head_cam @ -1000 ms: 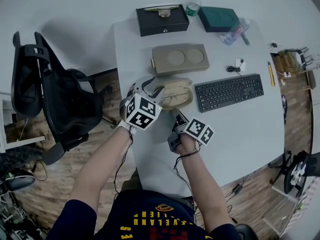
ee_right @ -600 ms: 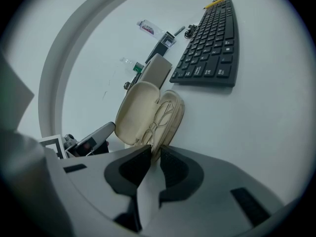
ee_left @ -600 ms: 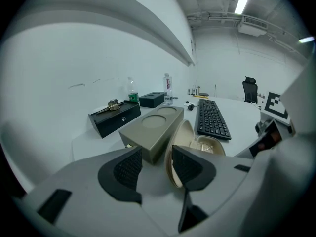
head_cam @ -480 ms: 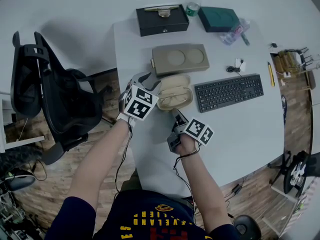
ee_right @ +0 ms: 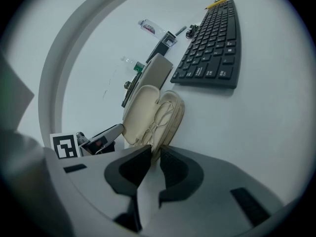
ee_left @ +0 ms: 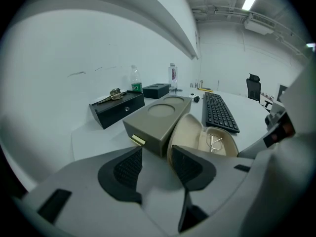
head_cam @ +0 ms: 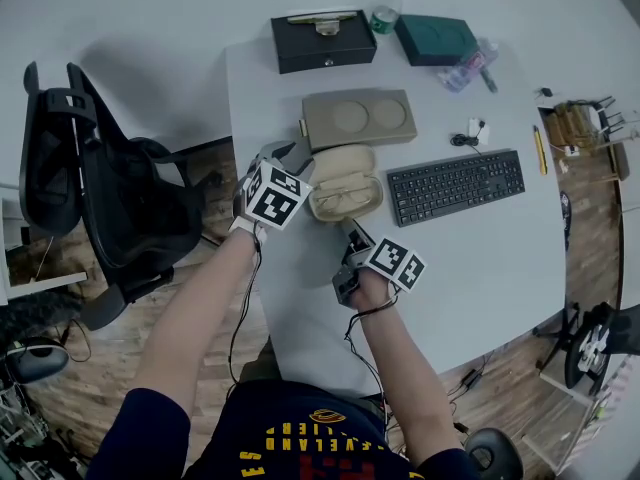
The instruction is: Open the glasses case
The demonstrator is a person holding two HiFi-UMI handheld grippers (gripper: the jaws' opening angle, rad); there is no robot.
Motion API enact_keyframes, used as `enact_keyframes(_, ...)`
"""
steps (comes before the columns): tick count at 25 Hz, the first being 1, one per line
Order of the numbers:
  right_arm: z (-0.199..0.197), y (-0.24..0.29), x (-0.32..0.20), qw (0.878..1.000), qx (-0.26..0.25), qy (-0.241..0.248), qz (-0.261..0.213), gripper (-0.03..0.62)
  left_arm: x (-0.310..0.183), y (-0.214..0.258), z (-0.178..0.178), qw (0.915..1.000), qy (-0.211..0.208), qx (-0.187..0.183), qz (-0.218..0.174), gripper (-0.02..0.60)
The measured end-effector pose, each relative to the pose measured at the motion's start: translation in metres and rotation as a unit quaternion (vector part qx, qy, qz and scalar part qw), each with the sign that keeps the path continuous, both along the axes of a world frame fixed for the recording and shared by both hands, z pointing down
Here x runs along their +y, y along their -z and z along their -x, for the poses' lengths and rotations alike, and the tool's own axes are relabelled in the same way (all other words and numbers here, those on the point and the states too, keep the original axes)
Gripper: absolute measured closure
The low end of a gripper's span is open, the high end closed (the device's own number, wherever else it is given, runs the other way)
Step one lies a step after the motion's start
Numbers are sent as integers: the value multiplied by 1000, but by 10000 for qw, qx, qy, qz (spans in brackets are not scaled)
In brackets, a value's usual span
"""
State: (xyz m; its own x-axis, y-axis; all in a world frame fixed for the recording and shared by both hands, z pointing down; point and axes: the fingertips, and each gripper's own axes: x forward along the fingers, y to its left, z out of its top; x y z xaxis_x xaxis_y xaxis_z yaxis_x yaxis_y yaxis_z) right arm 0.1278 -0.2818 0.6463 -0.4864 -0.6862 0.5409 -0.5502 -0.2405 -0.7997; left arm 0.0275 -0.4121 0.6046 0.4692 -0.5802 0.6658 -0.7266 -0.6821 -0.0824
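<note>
The beige glasses case [head_cam: 345,183] lies open on the white table [head_cam: 480,268], its lid tipped back towards the tan box, with glasses [head_cam: 346,201] in the lower half. My right gripper [head_cam: 352,231] is at the case's near end. In the right gripper view the case [ee_right: 148,107] runs down between the pads, and the right gripper [ee_right: 155,163] is shut on its rim. My left gripper [head_cam: 285,156] stands just left of the case, open and empty. In the left gripper view the lid [ee_left: 190,132] rises beside the right finger of the left gripper [ee_left: 157,162].
A tan box with two round recesses [head_cam: 358,118] sits right behind the case, and a black keyboard [head_cam: 456,183] lies to its right. Farther back are a black box [head_cam: 323,40], a green box [head_cam: 436,38] and a bottle [head_cam: 385,13]. An office chair [head_cam: 100,198] stands left of the table.
My left gripper has drawn off the lid, moving left and away from the case. The lid now lies fully back. The right gripper has stayed put on the case's near end.
</note>
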Motion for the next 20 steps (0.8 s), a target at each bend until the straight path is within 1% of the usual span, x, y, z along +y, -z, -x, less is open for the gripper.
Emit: enact_keyframes(20, 1, -1, 3, 10000, -75, -62, 15, 526, -12, -22, 3, 9996, -17, -70, 270, 379)
